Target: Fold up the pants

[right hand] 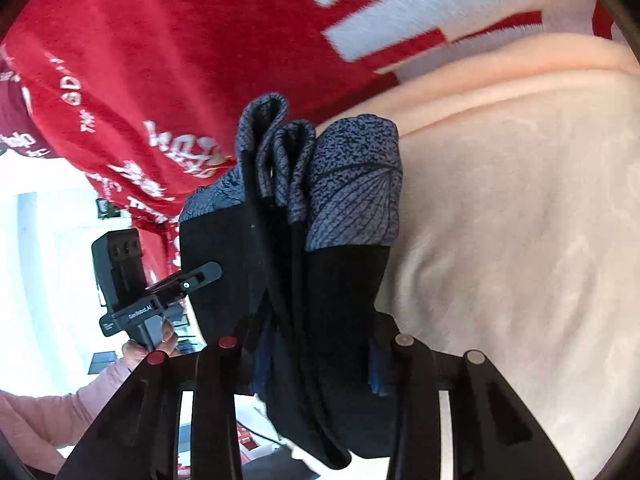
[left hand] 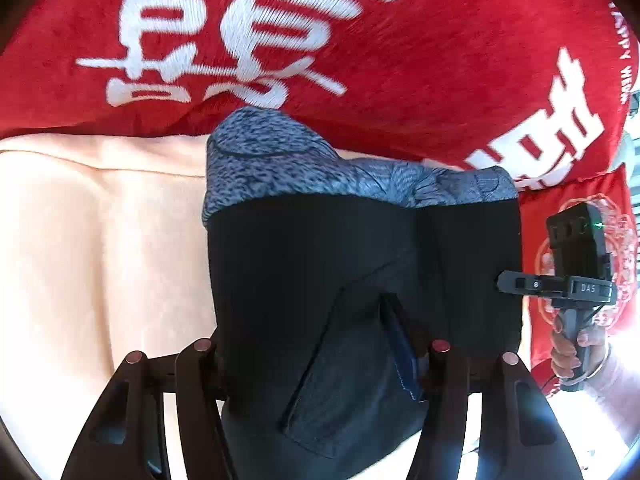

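Note:
The pants (left hand: 340,264) are black with a blue-grey patterned band along the far end, and they are folded into several layers. They hang lifted above a peach blanket (left hand: 92,248). My left gripper (left hand: 320,360) is shut on the near edge of the pants. My right gripper (right hand: 316,352) is shut on the pants (right hand: 320,272) too, with the stacked folds seen edge-on. The right gripper also shows in the left wrist view (left hand: 520,282), at the pants' right side. The left gripper also shows in the right wrist view (right hand: 200,276), at the pants' left side.
A red blanket (left hand: 400,60) with large white characters lies behind the peach blanket; it also shows in the right wrist view (right hand: 160,60). The peach blanket (right hand: 500,220) fills the right side there. A bright room background shows at the lower left of the right wrist view.

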A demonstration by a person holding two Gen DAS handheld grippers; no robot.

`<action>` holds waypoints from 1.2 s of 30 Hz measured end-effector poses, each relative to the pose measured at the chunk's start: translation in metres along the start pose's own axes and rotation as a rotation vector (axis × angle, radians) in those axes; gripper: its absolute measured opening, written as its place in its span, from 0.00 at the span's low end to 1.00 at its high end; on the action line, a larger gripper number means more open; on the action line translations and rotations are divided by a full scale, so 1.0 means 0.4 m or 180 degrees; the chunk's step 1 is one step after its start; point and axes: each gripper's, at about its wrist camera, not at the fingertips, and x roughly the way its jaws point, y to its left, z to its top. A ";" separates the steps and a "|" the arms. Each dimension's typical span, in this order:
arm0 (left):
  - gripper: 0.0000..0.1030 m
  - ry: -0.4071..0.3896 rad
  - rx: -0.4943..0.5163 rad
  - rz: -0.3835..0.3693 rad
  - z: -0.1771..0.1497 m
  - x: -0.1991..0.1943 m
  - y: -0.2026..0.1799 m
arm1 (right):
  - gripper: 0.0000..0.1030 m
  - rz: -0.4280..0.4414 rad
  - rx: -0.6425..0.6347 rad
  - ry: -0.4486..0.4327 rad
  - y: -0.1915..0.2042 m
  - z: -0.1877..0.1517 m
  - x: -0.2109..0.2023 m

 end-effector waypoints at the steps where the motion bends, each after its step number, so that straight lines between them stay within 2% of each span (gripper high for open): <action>1: 0.59 -0.0018 -0.0002 0.0004 -0.009 -0.013 -0.001 | 0.39 0.0058 0.0005 0.0000 0.009 -0.012 -0.009; 4: 0.59 -0.0064 -0.0032 0.0012 -0.061 -0.083 -0.002 | 0.39 0.0140 -0.0009 0.0035 0.036 -0.060 -0.027; 11: 0.59 0.0008 -0.0056 0.0159 -0.228 -0.160 0.027 | 0.39 0.0344 0.0184 0.0068 0.079 -0.227 -0.008; 13: 0.59 0.0040 -0.0092 0.0148 -0.266 -0.147 0.046 | 0.39 0.0349 0.0196 0.0074 0.083 -0.282 0.007; 17: 0.60 0.0149 -0.0144 0.0352 -0.350 -0.105 0.127 | 0.39 0.0291 0.0298 0.0089 0.045 -0.355 0.059; 19: 0.79 0.0020 -0.0170 0.0474 -0.373 -0.094 0.149 | 0.42 0.0076 0.0285 0.0126 0.020 -0.377 0.105; 21: 0.84 -0.0038 -0.0186 0.0554 -0.377 -0.089 0.157 | 0.44 0.0060 0.0326 -0.0007 0.004 -0.381 0.106; 23: 0.98 -0.0076 -0.0185 0.0694 -0.377 -0.087 0.156 | 0.50 0.0010 0.0358 -0.0042 0.003 -0.378 0.107; 24: 1.00 -0.0066 -0.0164 0.0801 -0.376 -0.082 0.151 | 0.51 -0.0087 0.0300 -0.0045 0.011 -0.378 0.108; 29: 1.00 -0.0118 0.0004 0.0982 -0.389 -0.095 0.104 | 0.59 -0.0501 0.0234 -0.0102 0.045 -0.389 0.085; 31: 1.00 -0.0231 0.0087 0.1104 -0.408 -0.130 0.087 | 0.63 -0.0742 0.0200 -0.0170 0.068 -0.408 0.072; 32: 1.00 -0.0328 0.0122 0.1168 -0.420 -0.158 0.074 | 0.70 -0.0883 0.0179 -0.0212 0.081 -0.418 0.061; 34: 1.00 -0.0505 0.0145 0.1218 -0.436 -0.210 0.054 | 0.78 -0.1168 0.0118 -0.0366 0.124 -0.444 0.029; 36: 1.00 -0.0695 0.0148 0.1253 -0.456 -0.279 0.029 | 0.78 -0.1371 0.0014 -0.0517 0.173 -0.472 -0.005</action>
